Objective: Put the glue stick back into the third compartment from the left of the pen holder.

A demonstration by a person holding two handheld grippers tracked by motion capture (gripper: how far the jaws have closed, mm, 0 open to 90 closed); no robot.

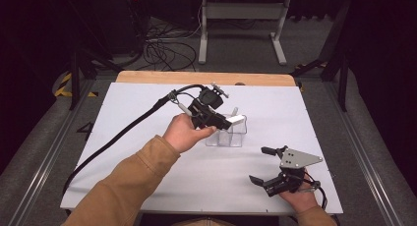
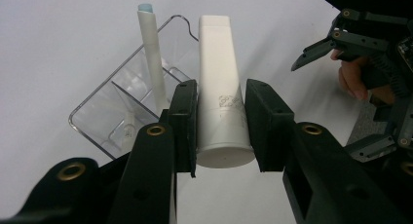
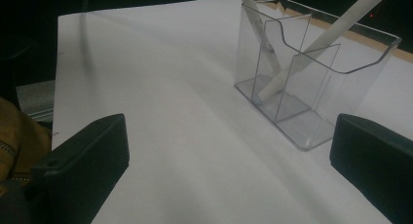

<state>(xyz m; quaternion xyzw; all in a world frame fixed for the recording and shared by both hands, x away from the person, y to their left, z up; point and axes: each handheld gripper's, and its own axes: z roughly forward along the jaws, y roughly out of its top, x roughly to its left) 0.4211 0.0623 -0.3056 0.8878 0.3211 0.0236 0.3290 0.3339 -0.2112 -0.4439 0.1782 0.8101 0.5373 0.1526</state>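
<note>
Left gripper (image 2: 221,121) is pinching a white tube (image 2: 220,95) between its pads, cap end toward the camera, holding it tilted over the clear plastic organizer (image 1: 230,133) mid-table, the tube's far end pointing over the organizer's near-right compartment. Organizer is sitting on the white table (image 1: 147,108), holding a white pen (image 2: 152,58) with a blue tip leaning in one compartment, and in the right gripper view two white sticks are crossing inside it. Right gripper (image 1: 263,164) is resting at the near right of the table, well apart from the organizer, jaws spread wide with nothing between them.
</note>
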